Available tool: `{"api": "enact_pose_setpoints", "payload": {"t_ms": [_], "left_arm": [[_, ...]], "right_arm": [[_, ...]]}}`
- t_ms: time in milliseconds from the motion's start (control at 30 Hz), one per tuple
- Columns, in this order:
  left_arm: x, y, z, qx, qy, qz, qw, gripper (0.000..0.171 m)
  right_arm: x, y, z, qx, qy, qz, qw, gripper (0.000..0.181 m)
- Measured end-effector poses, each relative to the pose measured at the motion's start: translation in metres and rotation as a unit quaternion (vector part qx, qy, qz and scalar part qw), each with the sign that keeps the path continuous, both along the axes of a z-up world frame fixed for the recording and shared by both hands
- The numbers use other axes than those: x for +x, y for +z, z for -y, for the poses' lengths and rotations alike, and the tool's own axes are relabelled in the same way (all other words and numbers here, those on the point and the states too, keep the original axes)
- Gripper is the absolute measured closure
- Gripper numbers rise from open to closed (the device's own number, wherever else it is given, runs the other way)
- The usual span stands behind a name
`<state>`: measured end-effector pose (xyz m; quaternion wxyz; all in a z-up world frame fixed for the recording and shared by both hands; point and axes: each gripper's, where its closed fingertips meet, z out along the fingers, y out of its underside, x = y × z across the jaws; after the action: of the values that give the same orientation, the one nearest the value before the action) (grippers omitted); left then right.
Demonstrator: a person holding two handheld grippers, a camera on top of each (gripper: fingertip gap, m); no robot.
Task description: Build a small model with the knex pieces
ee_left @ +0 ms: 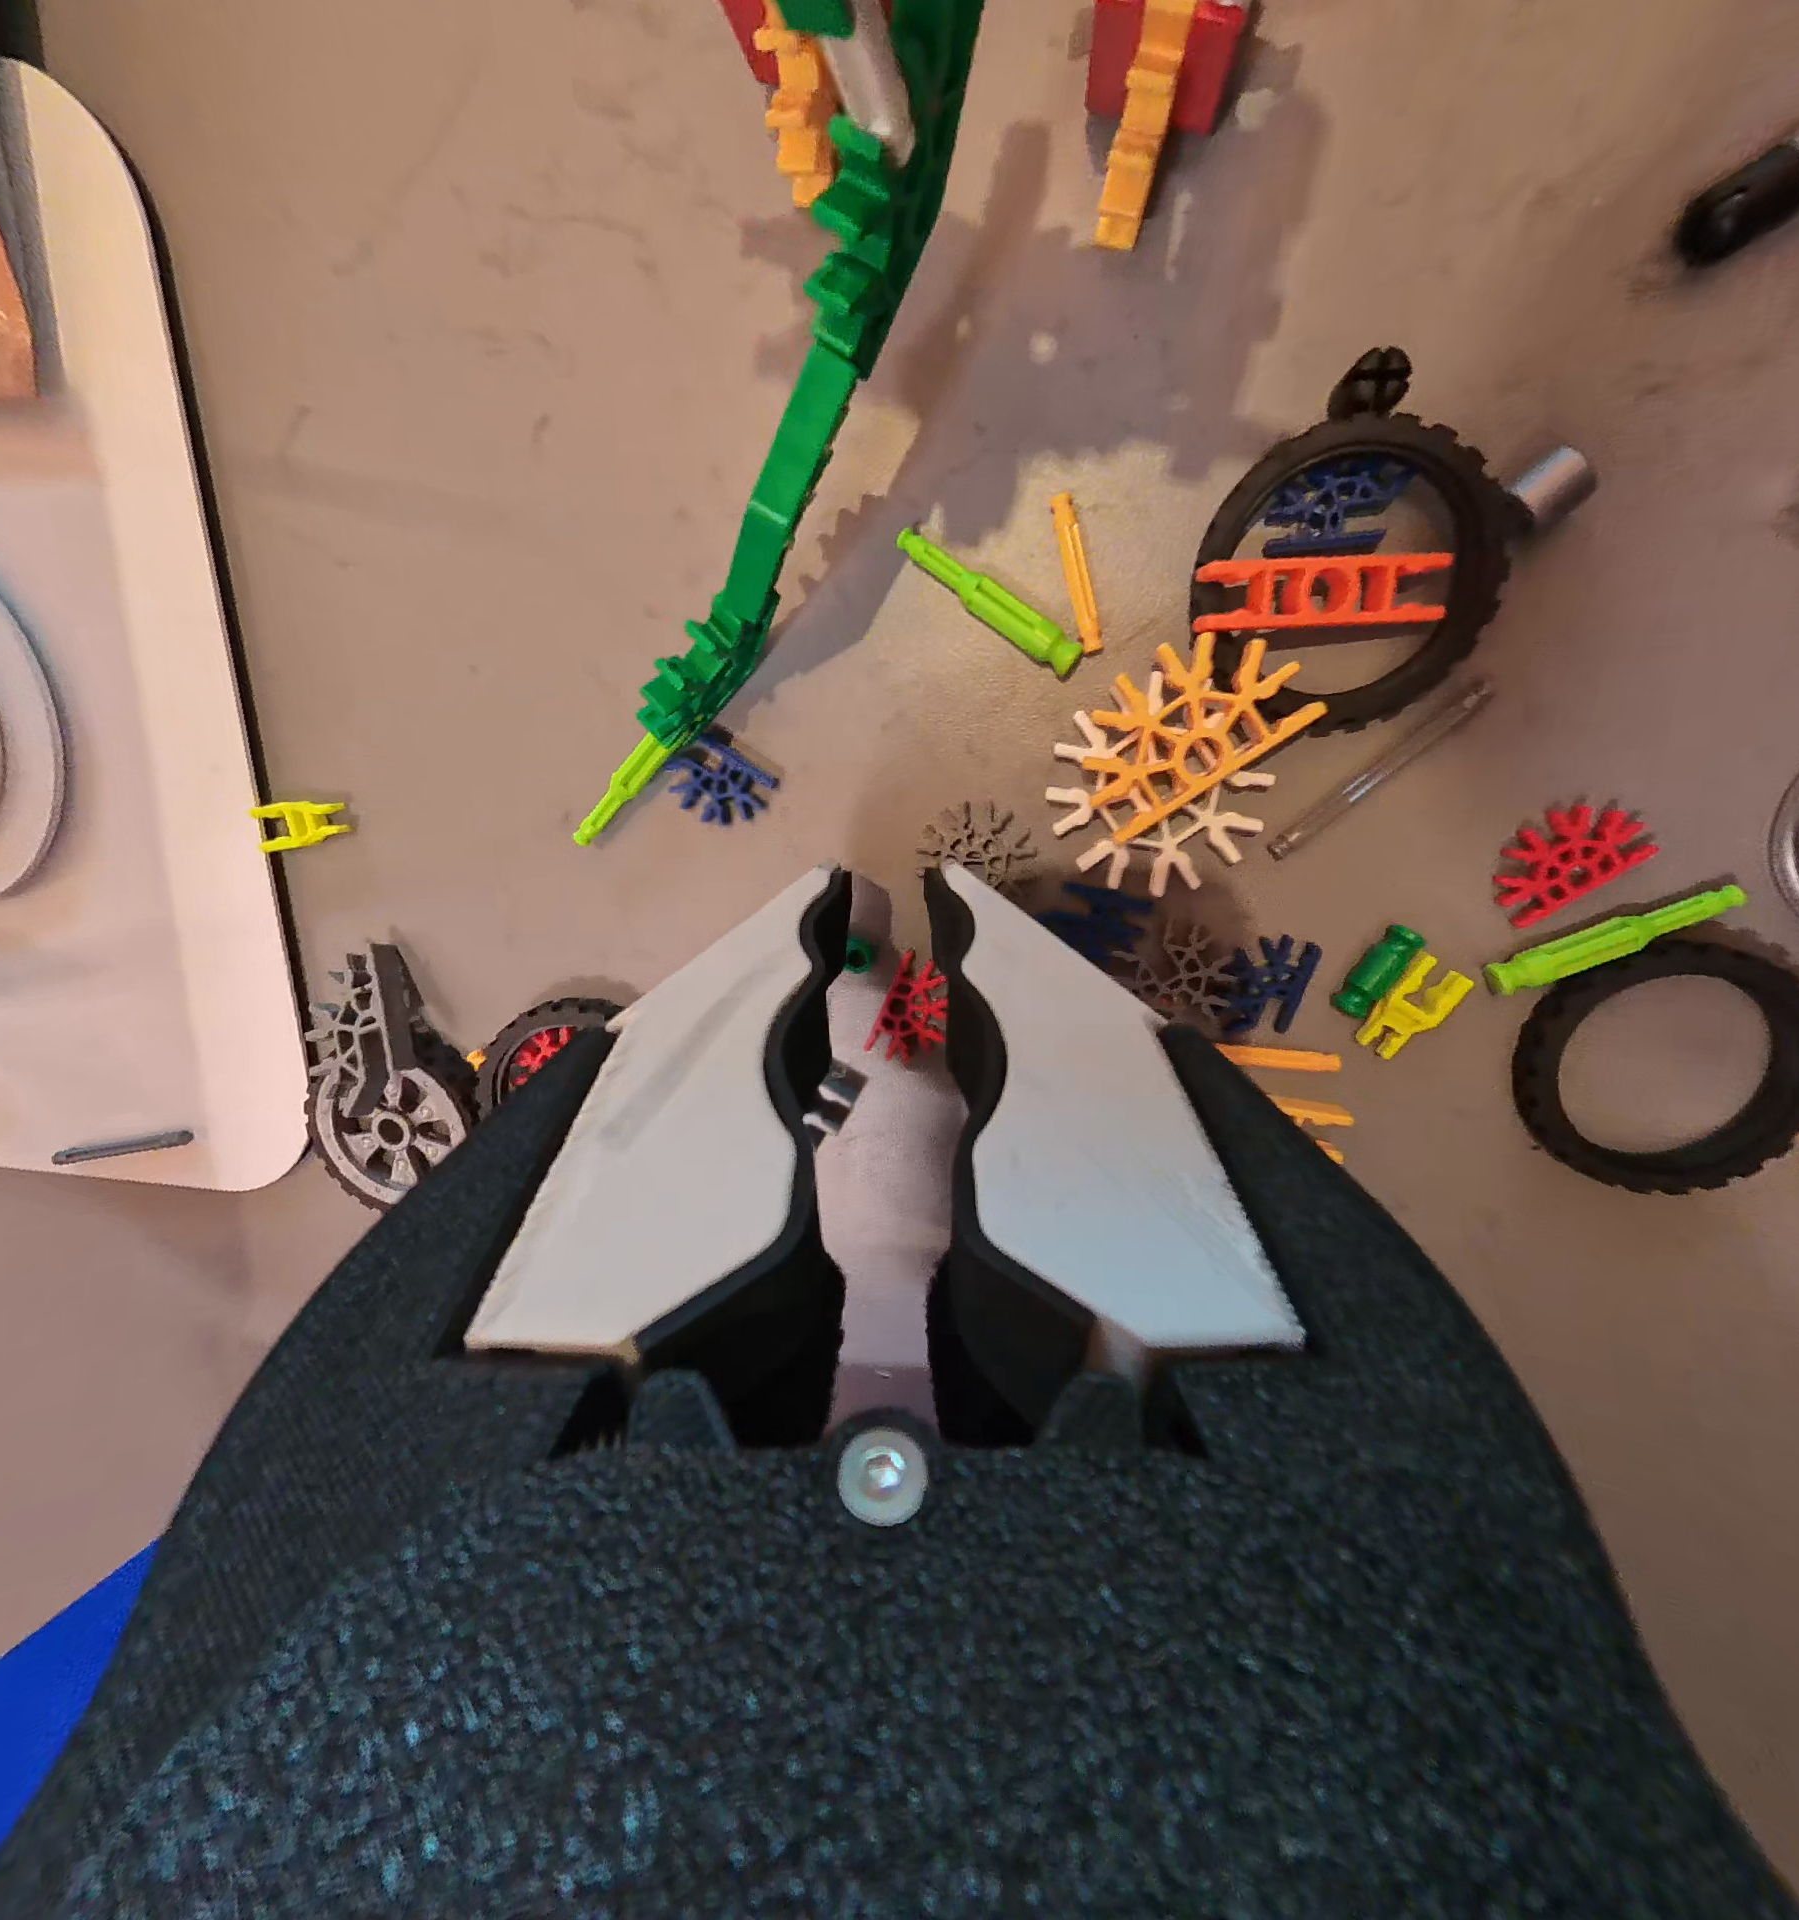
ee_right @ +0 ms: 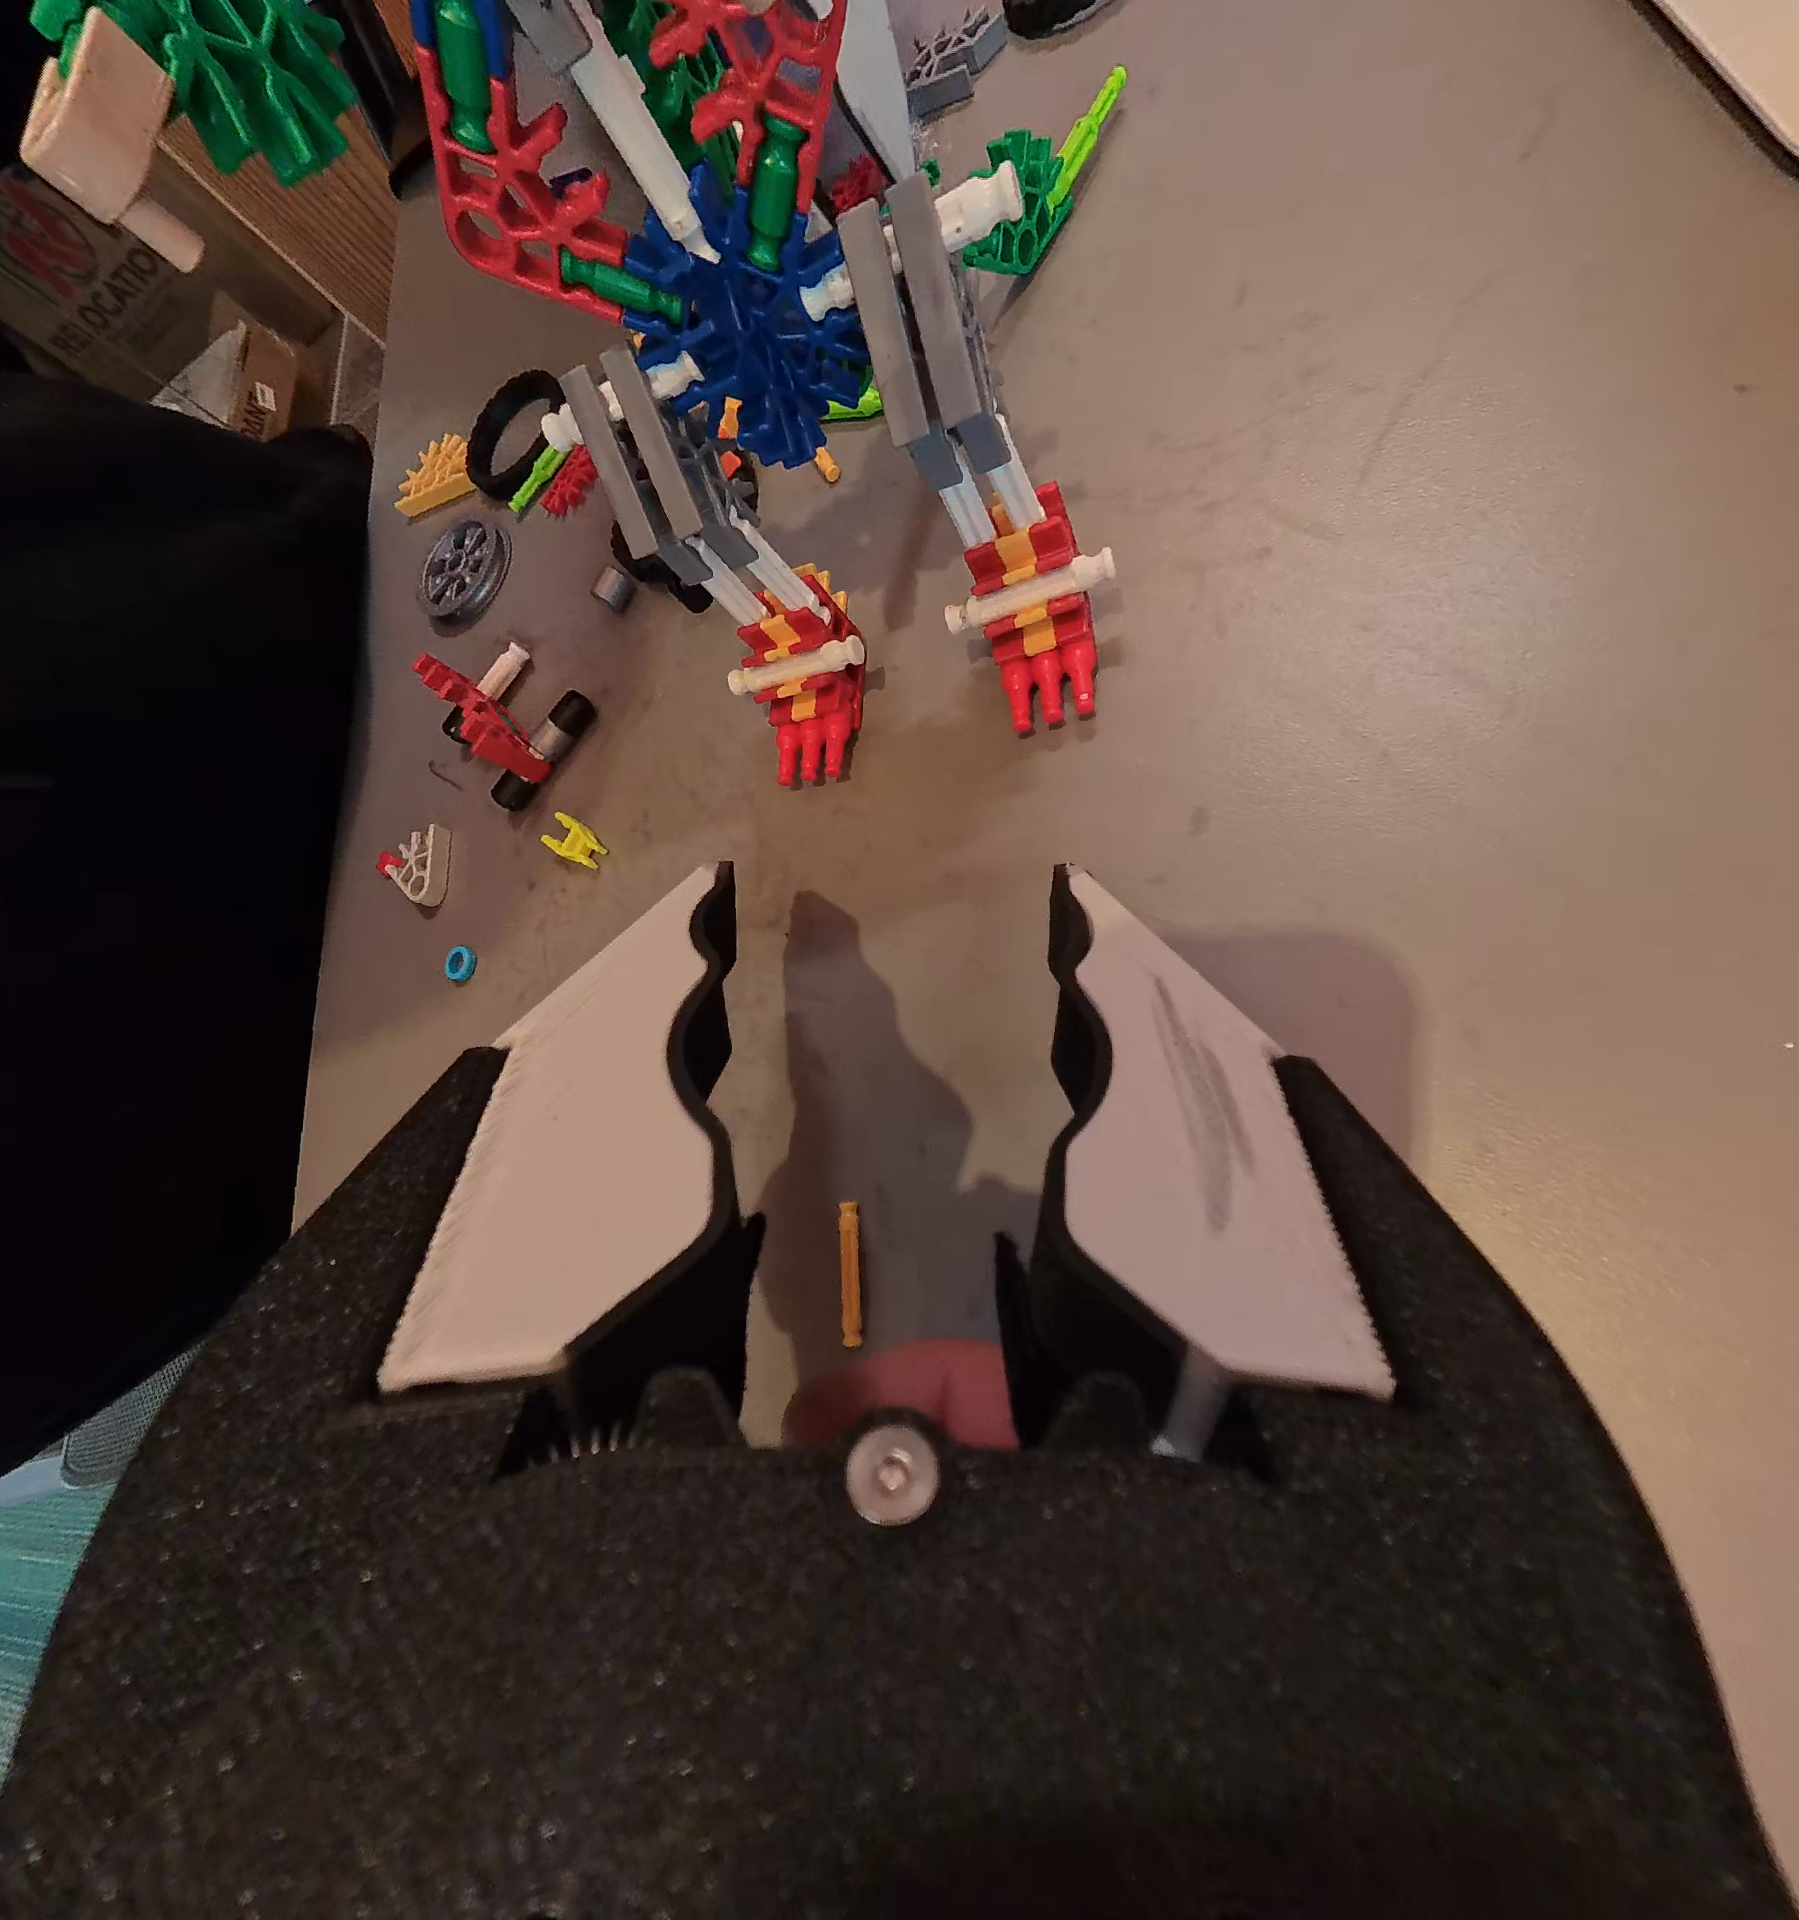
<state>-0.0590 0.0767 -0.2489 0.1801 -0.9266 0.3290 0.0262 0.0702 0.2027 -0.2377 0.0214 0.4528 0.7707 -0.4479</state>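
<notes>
Over the grey table [ee_left: 459,436], my left gripper [ee_left: 887,883] hangs with its jaws narrowed to a slim gap, nothing clamped between them; a red snowflake connector [ee_left: 910,1006] lies on the surface under that gap, beside a grey connector [ee_left: 976,840] near the tips. A green toothed strip [ee_left: 822,416] runs away ahead. My right gripper [ee_right: 893,883] stands with jaws spread wide and empty; a thin orange rod [ee_right: 850,1273] lies on the table between its fingers. Ahead stands a built model on two red feet [ee_right: 810,675].
</notes>
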Motion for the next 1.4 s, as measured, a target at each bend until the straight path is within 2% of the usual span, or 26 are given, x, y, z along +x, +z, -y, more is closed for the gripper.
{"api": "enact_pose_setpoints", "payload": {"t_ms": [167,300,567,733,833,1267,1400], "left_arm": [[-0.009,0.006,-0.01,0.025,0.028,-0.005,0.999,0.158],[-0.011,0.012,-0.018,0.034,0.063,0.02,0.997,0.151],[-0.011,-0.003,-0.027,0.013,0.111,0.032,0.993,0.147],[-0.012,-0.003,-0.031,0.019,0.131,0.036,0.991,0.15],[-0.01,-0.004,-0.033,0.027,0.136,0.039,0.99,0.156],[-0.005,-0.003,-0.03,0.042,0.119,0.014,0.992,0.159],[-0.003,0.005,-0.025,0.053,0.113,0.004,0.992,0.171]], "right_arm": [[0.0,0.0,0.0,-0.001,0.001,0.0,1.0,0.121],[0.0,0.0,0.001,0.0,0.001,0.0,1.0,0.121],[0.0,0.0,0.002,0.0,0.002,-0.001,1.0,0.121],[0.0,0.0,0.002,0.0,0.003,-0.001,1.0,0.121],[0.0,0.0,0.003,0.002,0.004,-0.001,1.0,0.121],[0.001,-0.001,0.007,0.011,0.011,-0.004,1.0,0.121],[0.002,-0.001,0.008,0.017,0.015,-0.006,1.0,0.121]]}}
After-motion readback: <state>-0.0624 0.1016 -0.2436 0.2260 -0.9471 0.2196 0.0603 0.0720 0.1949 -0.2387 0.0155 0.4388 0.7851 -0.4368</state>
